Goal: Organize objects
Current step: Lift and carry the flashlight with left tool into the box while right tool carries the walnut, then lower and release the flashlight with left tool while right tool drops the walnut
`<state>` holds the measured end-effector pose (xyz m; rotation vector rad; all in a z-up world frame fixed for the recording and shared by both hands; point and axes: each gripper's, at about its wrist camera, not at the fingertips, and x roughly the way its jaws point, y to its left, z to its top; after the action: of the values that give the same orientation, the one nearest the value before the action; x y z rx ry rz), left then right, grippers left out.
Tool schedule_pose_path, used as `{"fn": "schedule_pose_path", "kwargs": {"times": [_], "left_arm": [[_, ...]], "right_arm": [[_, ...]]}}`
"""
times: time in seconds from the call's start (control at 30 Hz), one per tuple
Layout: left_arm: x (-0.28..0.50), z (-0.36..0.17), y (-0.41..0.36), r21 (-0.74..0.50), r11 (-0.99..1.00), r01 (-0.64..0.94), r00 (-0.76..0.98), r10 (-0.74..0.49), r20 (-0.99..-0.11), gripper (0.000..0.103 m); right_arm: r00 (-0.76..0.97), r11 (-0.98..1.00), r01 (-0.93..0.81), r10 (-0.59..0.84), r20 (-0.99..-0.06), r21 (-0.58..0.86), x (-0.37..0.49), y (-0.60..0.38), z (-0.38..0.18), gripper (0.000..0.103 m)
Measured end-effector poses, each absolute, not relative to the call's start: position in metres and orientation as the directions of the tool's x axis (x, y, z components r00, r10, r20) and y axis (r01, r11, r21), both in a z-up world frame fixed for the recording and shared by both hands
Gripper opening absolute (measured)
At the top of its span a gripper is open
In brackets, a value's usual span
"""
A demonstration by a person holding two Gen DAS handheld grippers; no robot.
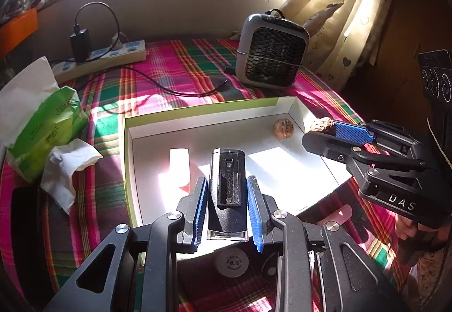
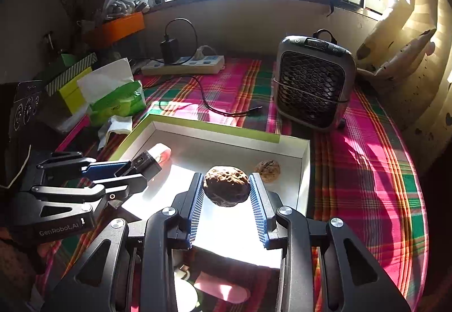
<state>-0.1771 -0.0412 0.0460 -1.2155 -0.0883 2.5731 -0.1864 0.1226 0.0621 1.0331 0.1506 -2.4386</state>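
A shallow white box (image 1: 132, 142) with a green rim lies on the plaid cloth; it also shows in the right wrist view (image 2: 306, 159). My left gripper (image 1: 227, 184) is shut on a black rectangular device (image 1: 227, 182) and holds it over the box; it shows in the right wrist view (image 2: 141, 170) too. My right gripper (image 2: 226, 184) is shut on a walnut (image 2: 226, 186) above the box's right part; in the left wrist view the walnut (image 1: 320, 125) sits at the gripper's tip. A second walnut (image 1: 283, 128) (image 2: 268, 170) lies in the box's far right corner. A pink-red object (image 2: 162, 153) lies in the box behind the left gripper.
A grey fan heater (image 1: 272, 50) stands behind the box. A power strip (image 1: 113, 56) with a black charger and a loose cable lie at the back. A green tissue pack (image 1: 46, 119) and a crumpled tissue (image 1: 67, 168) lie left. A white round lid (image 1: 230, 262) lies under my left gripper.
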Motion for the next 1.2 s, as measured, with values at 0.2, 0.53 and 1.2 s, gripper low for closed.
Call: {"fn": "schedule_pose_path", "kwargs": {"times": [0.2,0.53,1.2], "left_arm": [[-0.190,0.039,-0.038,-0.179,-0.956,-0.233,-0.587,0.285,-0.758,0.025],[-0.207,0.026,-0.037,-0.172,-0.960,-0.220,-0.567,0.269,-0.778,0.025],[-0.221,0.020,-0.037,-0.152,-0.965,-0.215,-0.566,0.250,-0.786,0.024]], "right_arm": [[-0.570,-0.875,0.474,-0.391,-0.723,0.099,-0.211,0.117,0.052,0.034],[-0.530,-0.862,0.497,-0.388,-0.754,0.094,-0.238,0.104,0.037,0.034],[-0.500,-0.865,0.498,-0.348,-0.793,0.066,-0.257,0.093,0.020,0.034]]}}
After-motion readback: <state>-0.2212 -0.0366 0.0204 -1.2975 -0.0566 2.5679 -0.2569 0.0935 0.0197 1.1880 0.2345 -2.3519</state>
